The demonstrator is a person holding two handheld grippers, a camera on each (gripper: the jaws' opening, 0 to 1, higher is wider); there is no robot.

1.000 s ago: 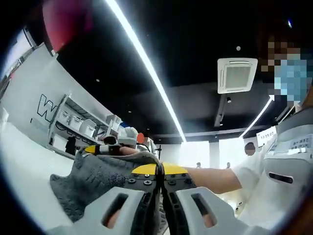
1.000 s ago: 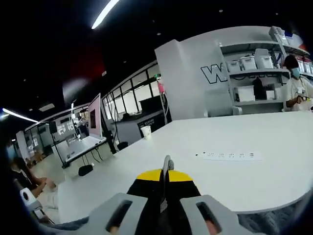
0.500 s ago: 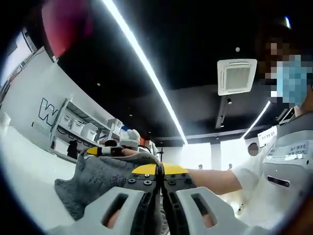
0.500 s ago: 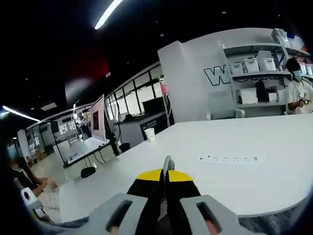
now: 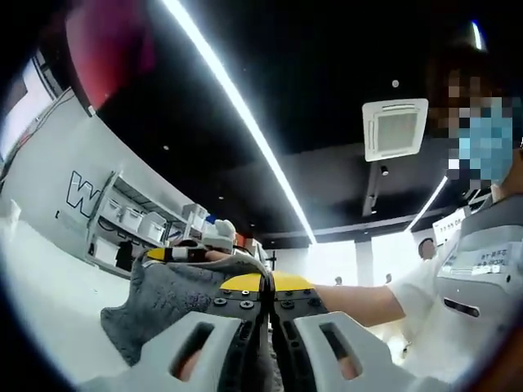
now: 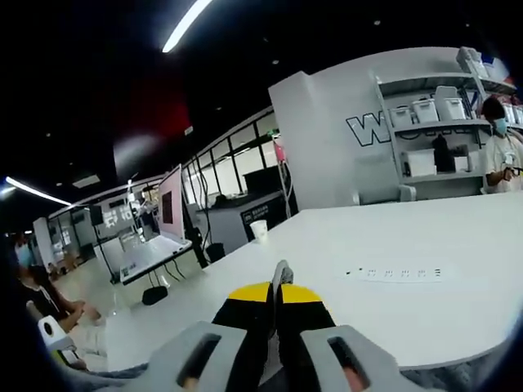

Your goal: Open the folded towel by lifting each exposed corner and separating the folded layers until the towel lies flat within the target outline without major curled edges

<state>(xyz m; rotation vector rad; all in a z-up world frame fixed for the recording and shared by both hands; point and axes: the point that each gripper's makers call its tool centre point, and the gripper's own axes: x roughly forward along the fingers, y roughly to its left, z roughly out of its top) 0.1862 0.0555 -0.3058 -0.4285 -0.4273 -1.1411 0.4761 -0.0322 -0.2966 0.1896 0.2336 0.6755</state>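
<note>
In the left gripper view I see my left hand-held gripper [image 5: 265, 287] at 6 o'clock, its yellow-tipped jaws pressed together on an edge of the grey terry-cloth towel [image 5: 167, 298]. The cloth bunches just behind the jaws and hangs down toward 8 o'clock, lifted off the white worktop [image 5: 45, 282] that curves away at 9 o'clock. At the towel's upper edge, around 10 o'clock from my jaws, the other hand-held gripper's yellow and black tip [image 5: 173, 254] touches the cloth. A bare forearm [image 5: 359, 298] reaches in from 3 o'clock, belonging to a person in a white shirt [image 5: 470, 286]. Farther off at 9 o'clock stand white shelves with storage bins [image 5: 131, 224] against a grey wall, and a long ceiling light strip [image 5: 237, 122] runs up to 12 o'clock.

In the right gripper view my right hand-held gripper [image 6: 276, 296] sits at 6 o'clock, jaws closed with a thin sliver of the grey towel [image 6: 281, 273] standing up between them; more grey cloth shows at the bottom edge near 5 o'clock. Beyond it the white worktop [image 6: 392, 302] spreads out, carrying a white power strip [image 6: 400, 273] at 3 o'clock and a paper cup [image 6: 260, 230] at 12 o'clock. At 2 o'clock a person in white [image 6: 500, 155] stands by the shelving.
</note>
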